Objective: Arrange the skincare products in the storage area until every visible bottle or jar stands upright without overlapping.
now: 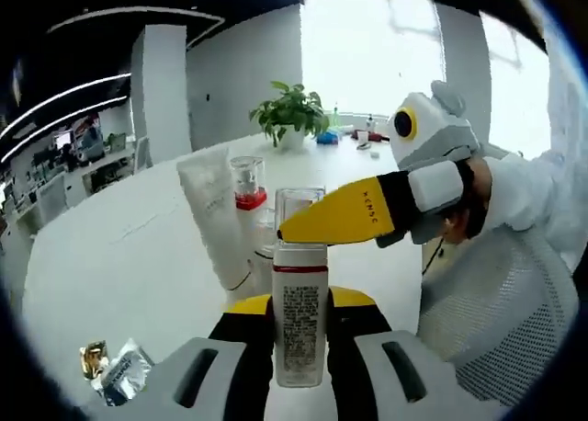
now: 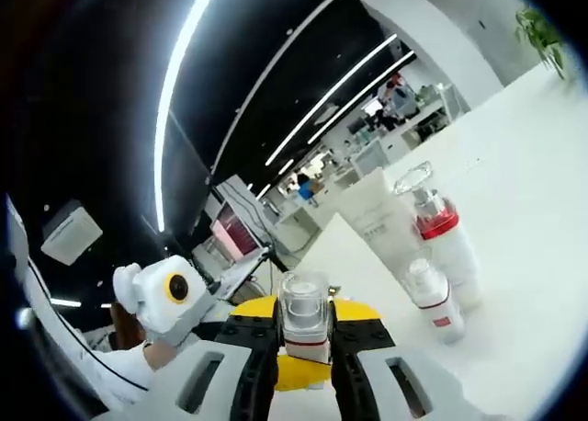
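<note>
My left gripper (image 1: 300,312) is shut on a white bottle (image 1: 300,334) with a red band and a printed label, held upright above the table. A clear cap (image 1: 299,206) sits at that bottle's top. My right gripper (image 1: 331,221) reaches in from the right with its yellow jaw across the cap. In the right gripper view, the right gripper (image 2: 305,336) is shut on this clear cap (image 2: 305,312). On the table stand a white tube (image 1: 216,221) (image 2: 372,221), a clear-capped bottle (image 1: 248,184) (image 2: 439,239) with a red band, and a small white bottle (image 2: 432,301).
The white table (image 1: 110,256) runs back to a potted plant (image 1: 292,114) and small items at its far end. Foil sachets (image 1: 115,370) lie near the front left. A person's white sleeve (image 1: 514,256) is at the right. An office lies beyond.
</note>
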The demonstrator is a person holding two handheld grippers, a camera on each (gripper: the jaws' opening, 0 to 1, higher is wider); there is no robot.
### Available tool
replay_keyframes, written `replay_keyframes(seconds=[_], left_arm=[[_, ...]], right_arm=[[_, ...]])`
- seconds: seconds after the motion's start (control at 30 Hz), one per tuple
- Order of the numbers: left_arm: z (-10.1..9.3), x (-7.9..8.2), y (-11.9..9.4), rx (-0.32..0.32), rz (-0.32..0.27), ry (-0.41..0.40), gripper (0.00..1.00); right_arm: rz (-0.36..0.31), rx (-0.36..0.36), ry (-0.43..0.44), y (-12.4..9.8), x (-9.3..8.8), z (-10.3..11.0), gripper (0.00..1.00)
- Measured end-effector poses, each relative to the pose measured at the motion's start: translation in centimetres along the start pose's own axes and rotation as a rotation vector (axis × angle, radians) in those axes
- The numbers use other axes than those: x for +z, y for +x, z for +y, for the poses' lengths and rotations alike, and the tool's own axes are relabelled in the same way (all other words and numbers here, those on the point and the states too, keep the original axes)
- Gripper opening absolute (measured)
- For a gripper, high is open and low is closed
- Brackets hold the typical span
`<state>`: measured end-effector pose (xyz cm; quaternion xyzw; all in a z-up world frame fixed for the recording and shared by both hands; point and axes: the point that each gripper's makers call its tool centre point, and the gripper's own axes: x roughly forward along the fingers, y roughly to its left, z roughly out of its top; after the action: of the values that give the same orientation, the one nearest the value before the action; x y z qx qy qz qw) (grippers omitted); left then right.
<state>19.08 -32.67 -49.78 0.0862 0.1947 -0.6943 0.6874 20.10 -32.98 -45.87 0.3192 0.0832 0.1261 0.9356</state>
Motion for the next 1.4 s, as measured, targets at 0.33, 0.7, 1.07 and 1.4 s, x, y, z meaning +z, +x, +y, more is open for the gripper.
replay_keyframes(seconds=[0.33,0.7,1.07,1.4], left_arm=[[-1.9,0.8,-1.2,-0.234,-0.1,-0.114,0.17],[-3.5,0.4,-1.1,-0.305,-0.104,-0.092,0.17],[-2.5,0.2,-0.9,-0.279,-0.126,-0.089,0.18],[-1.4,-1.3,-0.1,-0.194,-0.069,-0.015,0.28]], right_arm=[[0.035,0.096,-0.053,-0.3,0.2,1.7,0.22],[0.062,0.161,-0.125,-0.1,1.0,3.0,0.17],[0.086,0.128,-0.252,0.5,0.4,2.9,0.13],[0.124,0.115,-0.385,0.9,-0.3,2.7,0.12]])
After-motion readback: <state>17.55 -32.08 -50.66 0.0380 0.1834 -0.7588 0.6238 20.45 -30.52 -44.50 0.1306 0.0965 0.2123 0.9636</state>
